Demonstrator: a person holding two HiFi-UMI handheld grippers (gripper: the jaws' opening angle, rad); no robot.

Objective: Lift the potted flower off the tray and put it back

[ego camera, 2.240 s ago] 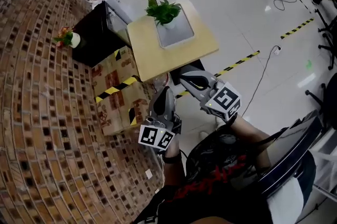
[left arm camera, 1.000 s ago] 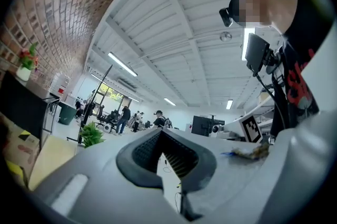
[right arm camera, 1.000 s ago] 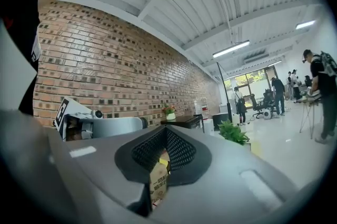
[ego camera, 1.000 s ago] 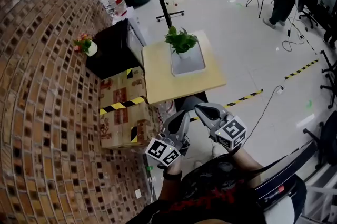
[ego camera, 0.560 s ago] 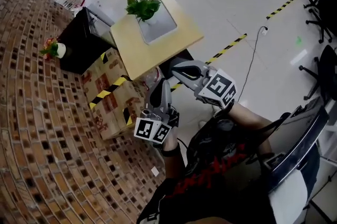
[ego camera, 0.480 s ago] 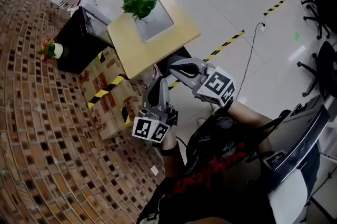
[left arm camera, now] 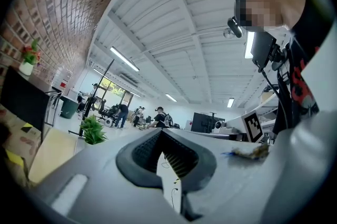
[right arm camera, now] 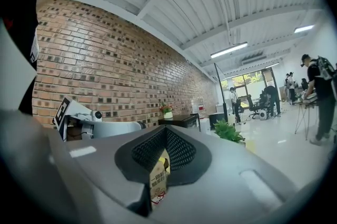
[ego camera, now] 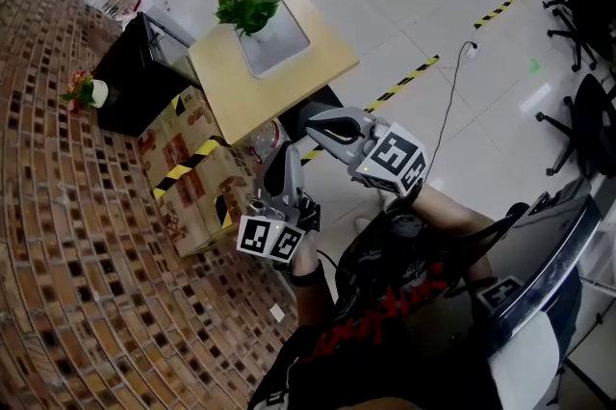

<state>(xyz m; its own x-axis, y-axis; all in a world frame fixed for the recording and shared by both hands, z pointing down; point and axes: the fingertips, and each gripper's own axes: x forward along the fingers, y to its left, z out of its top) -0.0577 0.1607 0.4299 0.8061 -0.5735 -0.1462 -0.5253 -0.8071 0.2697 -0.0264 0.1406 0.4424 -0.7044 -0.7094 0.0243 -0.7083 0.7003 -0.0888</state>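
The potted flower (ego camera: 247,11) stands at the far end of a shallow grey rectangular tray (ego camera: 281,44), a bushy crown of pointed green leaves hiding most of its pot; the tray lies on a square worktop (ego camera: 258,95) of smooth pale wood. Both grippers hang in the air short of the worktop's near edge, well apart from the plant. The left gripper (ego camera: 273,151) is a smooth grey moulded shell with a black-and-white marker cube at its back; its fingers (left arm camera: 143,150) are brought together, dark ribbed pads meeting in a point with nothing between them. The right gripper (ego camera: 313,122) has the same rounded grey body, and its own view shows its fingers (right arm camera: 183,150) closed tip to tip on nothing. Beside the worktop, printed cardboard boxes (ego camera: 197,172) banded with yellow-and-black striped tape sit against a rough brick wall (ego camera: 67,235), next to a boxy black cabinet (ego camera: 135,81) bearing a small white pot of flowers (ego camera: 87,92). The floor (ego camera: 423,4) is glossy pale tile crossed by a striped tape line
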